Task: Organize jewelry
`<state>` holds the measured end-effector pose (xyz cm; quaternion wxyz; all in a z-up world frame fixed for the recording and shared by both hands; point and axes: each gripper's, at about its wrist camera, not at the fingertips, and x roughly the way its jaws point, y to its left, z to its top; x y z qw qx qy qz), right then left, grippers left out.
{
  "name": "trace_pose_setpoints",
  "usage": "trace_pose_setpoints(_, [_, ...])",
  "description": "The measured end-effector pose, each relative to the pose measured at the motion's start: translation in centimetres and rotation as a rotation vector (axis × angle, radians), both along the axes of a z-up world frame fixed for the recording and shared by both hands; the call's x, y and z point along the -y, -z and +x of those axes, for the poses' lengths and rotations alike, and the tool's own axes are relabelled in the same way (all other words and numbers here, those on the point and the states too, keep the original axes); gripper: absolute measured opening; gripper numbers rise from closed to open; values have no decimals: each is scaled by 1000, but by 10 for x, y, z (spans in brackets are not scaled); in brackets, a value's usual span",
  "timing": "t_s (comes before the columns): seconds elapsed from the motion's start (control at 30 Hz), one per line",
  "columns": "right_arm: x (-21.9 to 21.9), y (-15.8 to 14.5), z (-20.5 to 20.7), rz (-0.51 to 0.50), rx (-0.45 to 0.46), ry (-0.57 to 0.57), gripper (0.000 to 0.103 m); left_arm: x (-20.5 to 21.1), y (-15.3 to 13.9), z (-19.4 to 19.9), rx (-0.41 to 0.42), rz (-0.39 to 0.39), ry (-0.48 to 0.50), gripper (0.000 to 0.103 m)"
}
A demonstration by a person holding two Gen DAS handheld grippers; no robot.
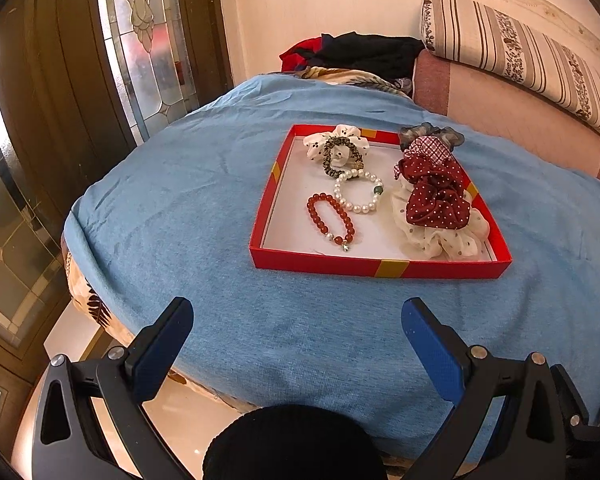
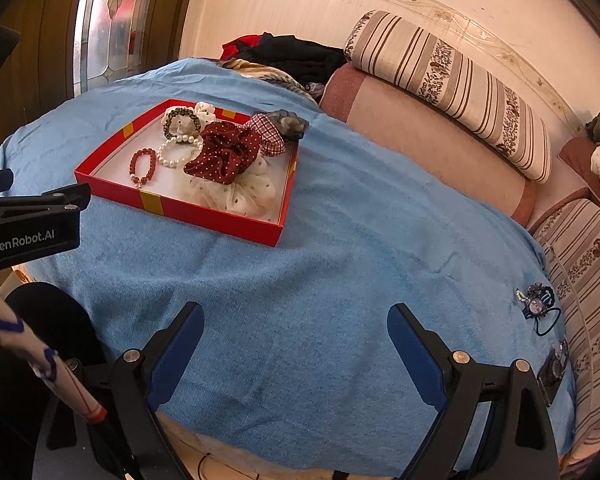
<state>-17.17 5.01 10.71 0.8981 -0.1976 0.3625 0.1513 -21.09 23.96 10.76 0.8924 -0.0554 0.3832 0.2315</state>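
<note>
A shallow red box (image 1: pixel 324 265) (image 2: pixel 188 211) lies on the blue blanket. In it are a red bead bracelet (image 1: pixel 329 217) (image 2: pixel 143 166), a white pearl bracelet (image 1: pixel 358 191) (image 2: pixel 172 156), a leopard scrunchie (image 1: pixel 342 156) (image 2: pixel 181 123) and a dark red dotted scrunchie (image 1: pixel 436 196) (image 2: pixel 224 156) on a cream one. A blue hair tie with a charm (image 2: pixel 537 304) lies on the blanket at the right. My left gripper (image 1: pixel 296 334) is open and empty, short of the box. My right gripper (image 2: pixel 296 338) is open and empty over bare blanket.
The blue blanket (image 1: pixel 204 208) (image 2: pixel 360 240) covers a bed. A striped bolster (image 1: pixel 520 56) (image 2: pixel 452 88) and pink cushion lie behind. Dark clothes (image 1: pixel 364 54) are piled at the back. A small dark item (image 2: pixel 553 368) lies near the right edge. A glass door (image 1: pixel 148 32) stands left.
</note>
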Motion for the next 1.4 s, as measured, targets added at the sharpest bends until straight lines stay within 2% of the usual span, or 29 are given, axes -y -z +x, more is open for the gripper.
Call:
trace_pose_setpoints(1.17, [-1, -4, -9, -1, 14, 0, 95, -2, -14, -9, 31, 1, -20, 103])
trace_pose_setpoints(1.4, [4, -10, -12, 23, 19, 2, 95, 1, -18, -15, 42, 22, -13, 103])
